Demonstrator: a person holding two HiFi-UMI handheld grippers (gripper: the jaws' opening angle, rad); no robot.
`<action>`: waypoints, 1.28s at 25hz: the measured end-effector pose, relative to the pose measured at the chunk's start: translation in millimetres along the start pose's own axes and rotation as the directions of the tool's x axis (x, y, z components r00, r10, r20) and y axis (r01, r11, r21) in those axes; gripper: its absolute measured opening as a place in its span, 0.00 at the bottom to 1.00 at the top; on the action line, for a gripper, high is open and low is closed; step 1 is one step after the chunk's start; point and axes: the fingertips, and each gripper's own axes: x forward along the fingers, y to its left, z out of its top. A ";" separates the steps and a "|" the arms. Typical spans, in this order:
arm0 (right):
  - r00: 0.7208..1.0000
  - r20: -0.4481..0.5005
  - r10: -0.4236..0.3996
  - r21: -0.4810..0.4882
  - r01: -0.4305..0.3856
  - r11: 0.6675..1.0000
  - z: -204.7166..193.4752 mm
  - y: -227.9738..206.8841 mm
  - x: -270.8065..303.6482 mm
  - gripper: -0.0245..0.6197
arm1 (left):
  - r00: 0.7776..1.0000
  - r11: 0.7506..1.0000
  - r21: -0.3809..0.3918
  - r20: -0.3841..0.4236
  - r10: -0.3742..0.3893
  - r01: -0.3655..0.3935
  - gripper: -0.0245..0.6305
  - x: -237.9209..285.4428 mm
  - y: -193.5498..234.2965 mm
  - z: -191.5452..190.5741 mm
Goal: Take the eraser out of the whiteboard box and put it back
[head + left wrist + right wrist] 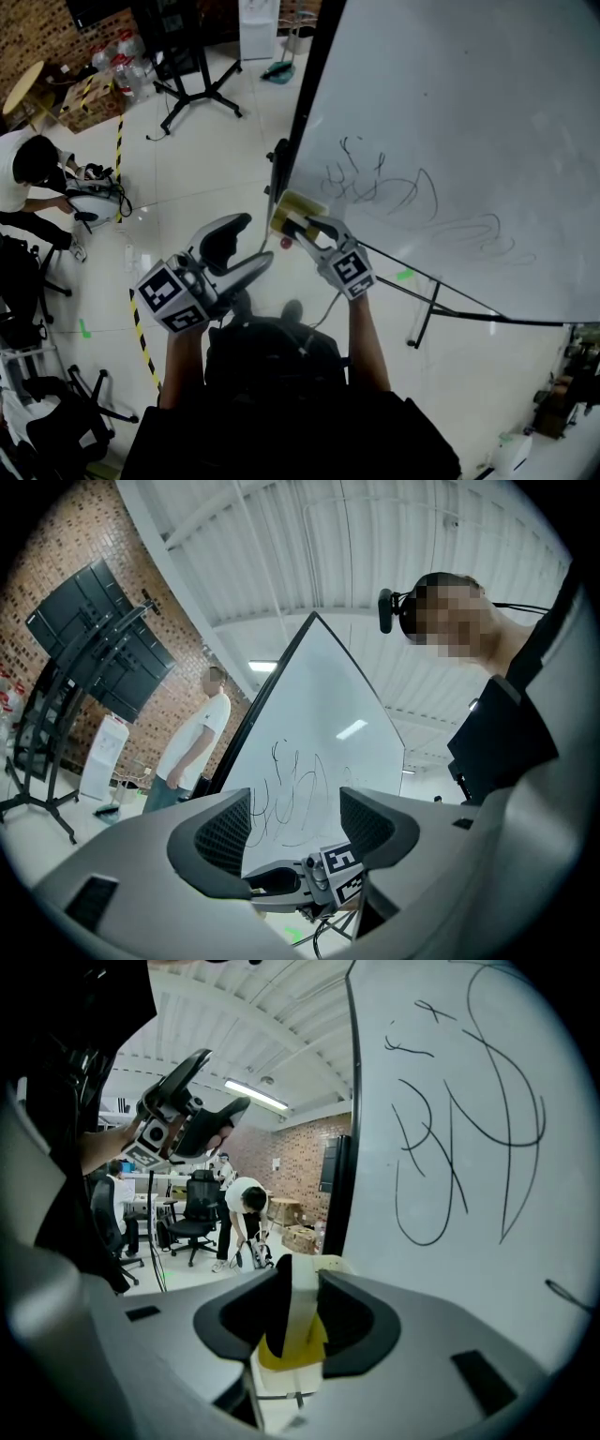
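My right gripper point(302, 225) is shut on a cream and yellow eraser point(296, 210), held right by the left edge of the whiteboard point(450, 141). In the right gripper view the eraser point(292, 1321) stands on edge between both pads, with black scribbles on the board point(469, 1147) just beyond it. My left gripper point(239, 255) hangs open with nothing in it, lower left of the right one and apart from the board. Its view looks up at the board point(314, 752) through parted jaws. A dark fitting point(277, 167) sits on the board's frame; I cannot make out a box.
A person point(28, 178) crouches over gear on the floor at the left. Another person point(192, 747) stands beside the board. A black screen stand point(197, 75), office chairs point(56, 412), yellow-black floor tape point(141, 328) and the board's leg point(427, 314) are around me.
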 end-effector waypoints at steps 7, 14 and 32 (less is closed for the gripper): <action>1.000 0.003 -0.011 -0.006 0.011 1.000 -5.0 2.2 0.5 0.28 | 1.000 1.000 -0.002 -0.002 0.002 -0.002 0.48 -0.2 -1.0 -1.4; 0.999 0.012 -0.036 0.005 0.036 0.999 -5.3 -2.0 -1.8 0.36 | 1.000 1.000 -0.001 -0.004 -0.002 0.002 0.48 2.8 -4.2 -2.7; 0.977 0.207 -0.058 0.172 0.022 0.985 45.2 -14.9 -48.2 0.35 | 1.000 1.000 0.012 -0.014 0.007 -0.007 0.48 10.0 -20.2 -7.4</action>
